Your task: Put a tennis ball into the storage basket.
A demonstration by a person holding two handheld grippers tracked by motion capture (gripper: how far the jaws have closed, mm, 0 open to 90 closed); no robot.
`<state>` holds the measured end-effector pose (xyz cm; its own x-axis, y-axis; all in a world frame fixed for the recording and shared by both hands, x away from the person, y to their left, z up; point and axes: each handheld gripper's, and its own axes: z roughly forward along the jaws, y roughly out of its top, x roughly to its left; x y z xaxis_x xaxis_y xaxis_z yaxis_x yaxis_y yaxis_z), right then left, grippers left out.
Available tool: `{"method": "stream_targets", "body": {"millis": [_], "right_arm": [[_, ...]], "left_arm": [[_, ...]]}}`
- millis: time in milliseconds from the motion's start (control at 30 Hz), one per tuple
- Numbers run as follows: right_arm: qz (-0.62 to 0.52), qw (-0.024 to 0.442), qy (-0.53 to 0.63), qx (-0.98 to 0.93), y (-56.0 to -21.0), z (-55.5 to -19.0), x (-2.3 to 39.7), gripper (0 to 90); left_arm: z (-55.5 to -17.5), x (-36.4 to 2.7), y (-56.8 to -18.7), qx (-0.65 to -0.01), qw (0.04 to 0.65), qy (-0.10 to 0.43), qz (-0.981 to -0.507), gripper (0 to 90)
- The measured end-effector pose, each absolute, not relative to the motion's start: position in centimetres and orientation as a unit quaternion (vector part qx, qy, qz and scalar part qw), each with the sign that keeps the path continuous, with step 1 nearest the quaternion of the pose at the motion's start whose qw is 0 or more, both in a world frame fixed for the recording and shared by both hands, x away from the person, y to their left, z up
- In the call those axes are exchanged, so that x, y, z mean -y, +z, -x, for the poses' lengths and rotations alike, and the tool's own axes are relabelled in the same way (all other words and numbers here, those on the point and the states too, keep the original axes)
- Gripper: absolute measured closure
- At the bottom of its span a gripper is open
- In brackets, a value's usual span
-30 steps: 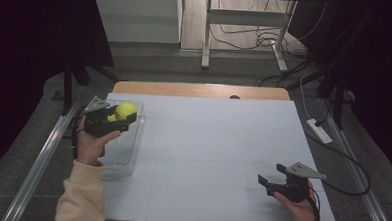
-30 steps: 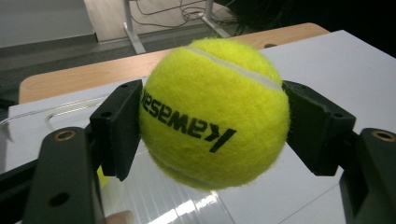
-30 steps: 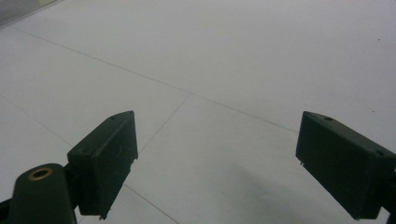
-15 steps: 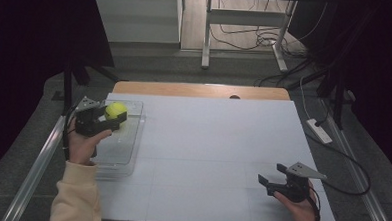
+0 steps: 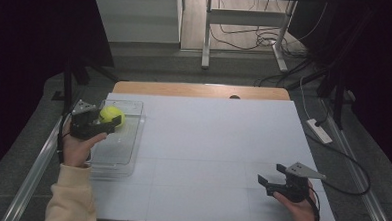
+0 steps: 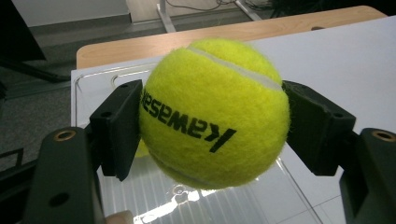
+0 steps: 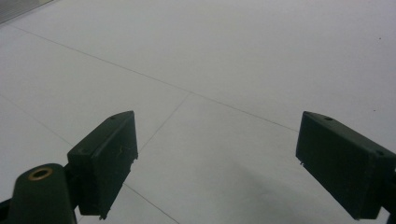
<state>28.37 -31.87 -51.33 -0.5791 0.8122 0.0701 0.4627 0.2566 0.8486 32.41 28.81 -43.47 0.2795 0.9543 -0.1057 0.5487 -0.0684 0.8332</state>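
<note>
Across the middle of the frame your white table (image 5: 207, 151) lay bare, so either gripper could have crossed it freely. At the left edge the clear tray (image 5: 124, 155) stood with raised walls, your left gripper (image 5: 108, 122) and its tennis ball (image 5: 112, 115) over its far end. Your right gripper (image 5: 276, 176), lower right, had open surface ahead.

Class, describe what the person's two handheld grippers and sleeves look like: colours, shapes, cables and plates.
Both the left gripper and the right gripper are black, with two flat, block-shaped fingers bearing small screw holes and brass-coloured pivot rings. Each carries a grey three-cornered plate on top and trails a black cable. The left arm wears a cream sleeve.
</note>
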Motion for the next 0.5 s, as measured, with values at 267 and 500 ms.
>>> {"method": "stream_targets", "body": {"millis": [267, 500], "right_arm": [[-0.414, 0.195, 0.447, -0.768, -51.33, -28.37, 31.78, 12.4], [-0.415, 0.195, 0.446, -0.769, -51.37, -28.39, 31.76, 12.4]], "left_arm": [[-32.47, -29.17, -43.7, -0.551, 0.402, 0.245, -0.689, 26.9], [-32.48, -29.41, -43.82, -0.554, 0.399, 0.241, -0.69, 26.9]]}}
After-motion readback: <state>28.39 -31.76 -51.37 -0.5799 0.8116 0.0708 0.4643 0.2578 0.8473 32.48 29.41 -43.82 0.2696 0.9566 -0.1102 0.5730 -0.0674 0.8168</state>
